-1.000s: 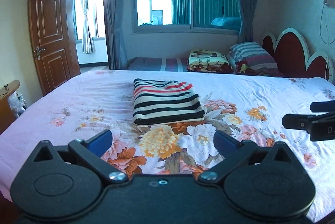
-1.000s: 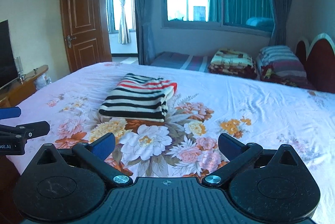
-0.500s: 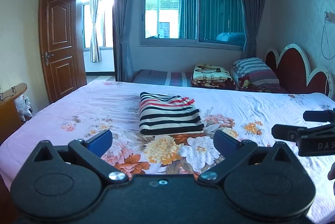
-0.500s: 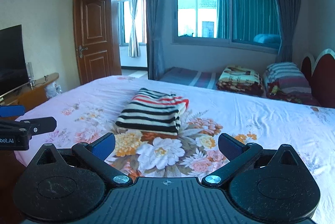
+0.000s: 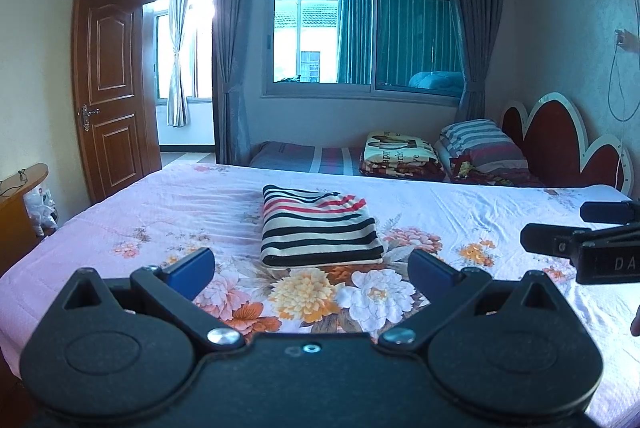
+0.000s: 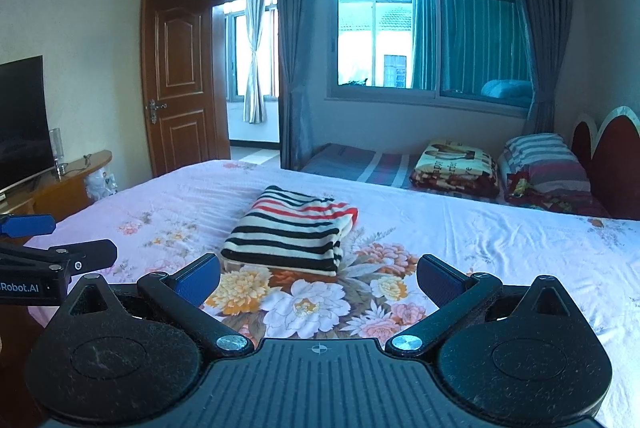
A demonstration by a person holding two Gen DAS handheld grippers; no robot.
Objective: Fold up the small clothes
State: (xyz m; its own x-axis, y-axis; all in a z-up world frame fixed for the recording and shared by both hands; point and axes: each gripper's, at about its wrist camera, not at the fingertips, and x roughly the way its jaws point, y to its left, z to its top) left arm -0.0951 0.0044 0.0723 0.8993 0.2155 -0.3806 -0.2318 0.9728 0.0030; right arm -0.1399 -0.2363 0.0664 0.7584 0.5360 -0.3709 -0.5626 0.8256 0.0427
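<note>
A folded striped garment (image 5: 318, 228) (image 6: 290, 232), black, cream and red, lies flat on the floral bedsheet (image 5: 460, 212) (image 6: 480, 236) in the middle of the bed. My left gripper (image 5: 312, 270) is open and held back from the garment, above the near edge of the bed, with nothing between its blue pads. My right gripper (image 6: 320, 278) is open as well, also short of the garment and holding nothing. Each gripper shows at the edge of the other's view: the right one (image 5: 560, 240) and the left one (image 6: 60, 248).
Folded blankets (image 5: 400, 158) and a striped pillow (image 5: 484, 144) lie on a low bed under the window. A red headboard (image 5: 560, 148) stands at right. A wooden door (image 5: 110, 88) is open at left. A TV (image 6: 20, 120) sits on a wooden cabinet (image 6: 68, 180).
Both grippers have drawn back and tilted upward, so the garment looks smaller and lower and more of the window and wall shows. The garment has not moved.
</note>
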